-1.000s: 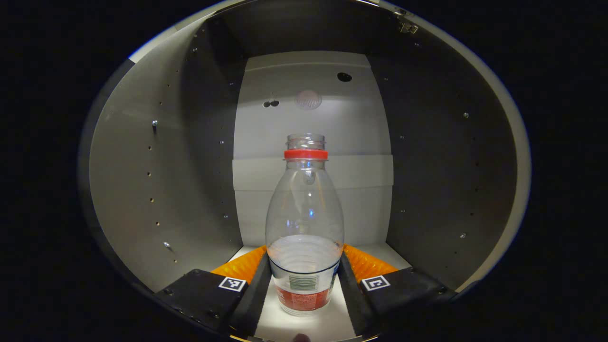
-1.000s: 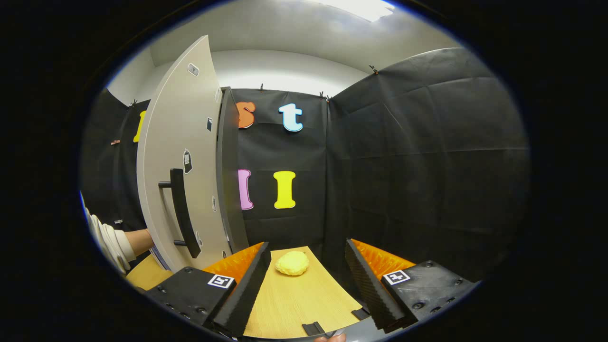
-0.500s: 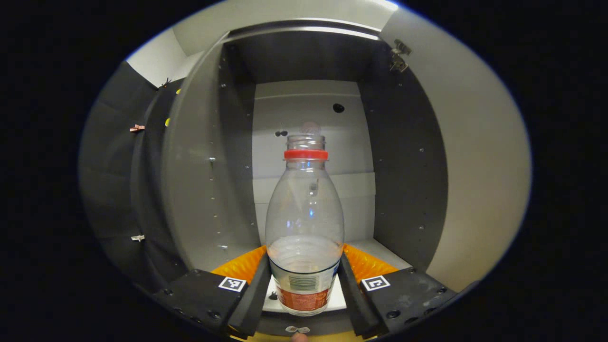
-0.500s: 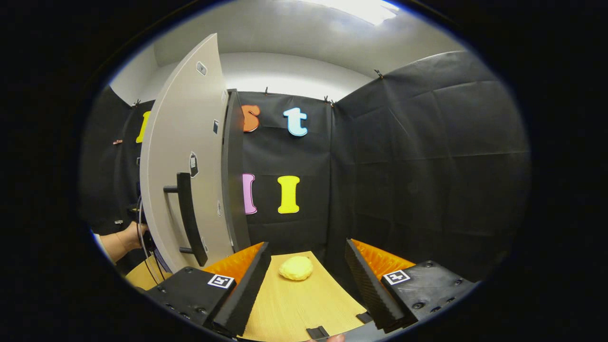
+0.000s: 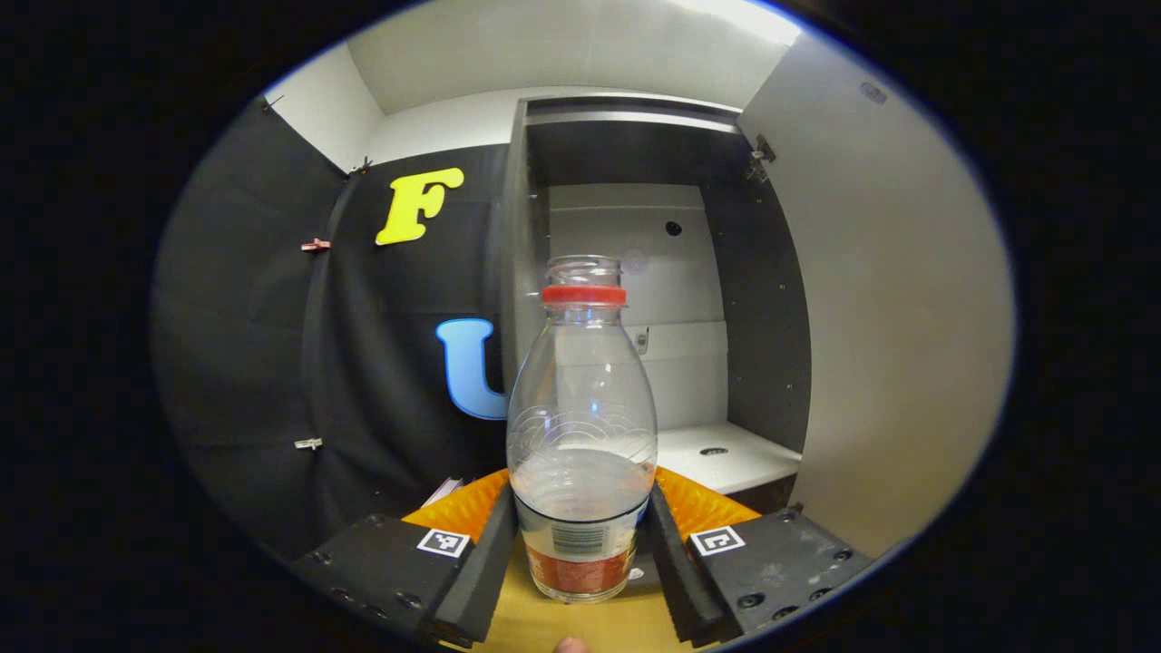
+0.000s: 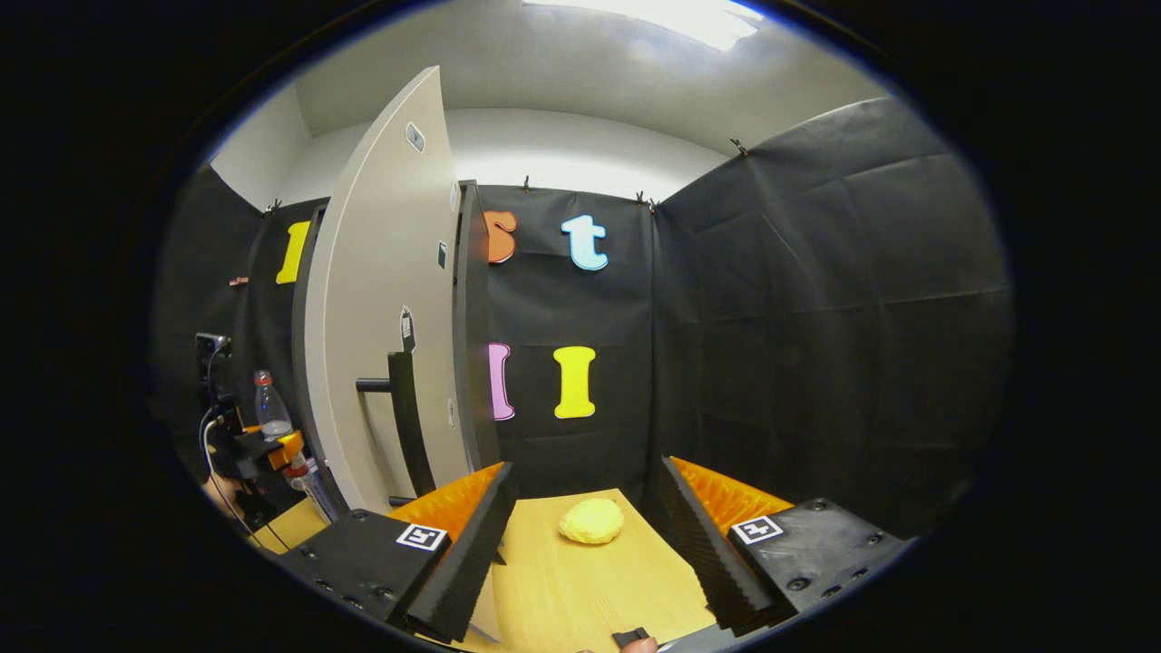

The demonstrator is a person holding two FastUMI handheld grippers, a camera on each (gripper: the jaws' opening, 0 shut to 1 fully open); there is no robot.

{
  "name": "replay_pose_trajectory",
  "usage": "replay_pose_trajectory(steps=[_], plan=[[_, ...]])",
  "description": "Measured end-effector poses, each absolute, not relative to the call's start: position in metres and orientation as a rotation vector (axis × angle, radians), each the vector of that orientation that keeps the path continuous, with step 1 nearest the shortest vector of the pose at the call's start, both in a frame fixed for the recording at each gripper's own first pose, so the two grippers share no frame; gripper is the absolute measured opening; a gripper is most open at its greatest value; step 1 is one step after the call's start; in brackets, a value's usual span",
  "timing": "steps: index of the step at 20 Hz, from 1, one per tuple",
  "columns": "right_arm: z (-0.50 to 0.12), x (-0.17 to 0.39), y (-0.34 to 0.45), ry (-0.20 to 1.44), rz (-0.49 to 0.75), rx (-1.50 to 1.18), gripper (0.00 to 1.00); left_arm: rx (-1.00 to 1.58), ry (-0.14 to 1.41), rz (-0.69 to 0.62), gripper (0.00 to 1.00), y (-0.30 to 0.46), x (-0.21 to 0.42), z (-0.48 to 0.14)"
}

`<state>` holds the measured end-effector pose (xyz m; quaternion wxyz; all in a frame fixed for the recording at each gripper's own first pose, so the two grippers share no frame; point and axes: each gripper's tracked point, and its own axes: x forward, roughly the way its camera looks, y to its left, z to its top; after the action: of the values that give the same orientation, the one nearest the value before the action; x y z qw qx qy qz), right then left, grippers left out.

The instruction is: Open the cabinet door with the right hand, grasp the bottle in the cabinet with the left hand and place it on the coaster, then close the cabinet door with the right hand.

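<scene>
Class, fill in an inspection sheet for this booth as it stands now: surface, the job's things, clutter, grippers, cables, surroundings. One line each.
Surface: pale wooden tabletop, bare between the right gripper's fingers.
Job's things: clear plastic bottle with red neck ring, capless, upright, outside the grey cabinet; light grey cabinet door open; coaster not seen.
Clutter: yellow lumpy object on the tabletop.
Grippers: left gripper shut on the bottle; right gripper open, holding nothing.
Cables: black cable by the left gripper.
Surroundings: black cloth wall.
</scene>
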<state>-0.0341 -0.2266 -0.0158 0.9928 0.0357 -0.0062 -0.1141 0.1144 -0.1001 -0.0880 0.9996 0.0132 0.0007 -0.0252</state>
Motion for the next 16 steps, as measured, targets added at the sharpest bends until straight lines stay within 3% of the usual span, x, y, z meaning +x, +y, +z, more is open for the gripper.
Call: replay_pose_trajectory(steps=[16], plan=[[-0.013,-0.047,-0.231,-0.004,-0.333,0.085,0.98,0.005,0.067,-0.152,0.73,-0.062,0.024,-0.241]])
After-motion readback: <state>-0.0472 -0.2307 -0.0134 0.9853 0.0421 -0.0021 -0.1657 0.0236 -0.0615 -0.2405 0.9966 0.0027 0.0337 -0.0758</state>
